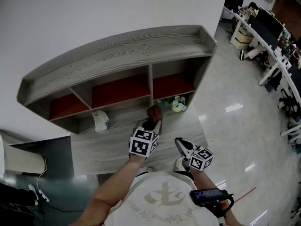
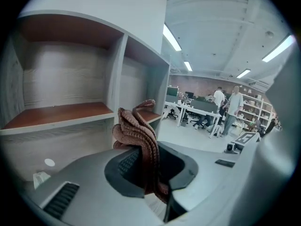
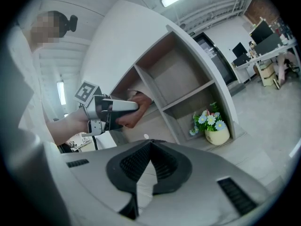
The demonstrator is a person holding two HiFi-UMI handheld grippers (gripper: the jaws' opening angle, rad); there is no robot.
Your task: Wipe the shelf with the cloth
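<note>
A grey wooden shelf unit (image 1: 117,55) with red-brown boards stands against the white wall. My left gripper (image 1: 149,123) is shut on a reddish-brown cloth (image 1: 154,112), held in front of the lower middle compartment. In the left gripper view the cloth (image 2: 138,135) bunches up out of the jaws of that gripper (image 2: 146,166), with the compartments (image 2: 61,112) just beyond. My right gripper (image 1: 180,144) hangs lower right, away from the shelf, shut with nothing in it. The right gripper view shows its jaws (image 3: 150,145) meeting at the tip, and the left gripper (image 3: 110,112) with the cloth (image 3: 139,108).
A small pot of flowers (image 1: 178,104) stands in the lower right compartment. A white object (image 1: 100,120) lies on the lower left board. A dark cabinet (image 1: 42,166) is at the left. Office desks (image 1: 270,36) and people (image 2: 230,108) are off to the right.
</note>
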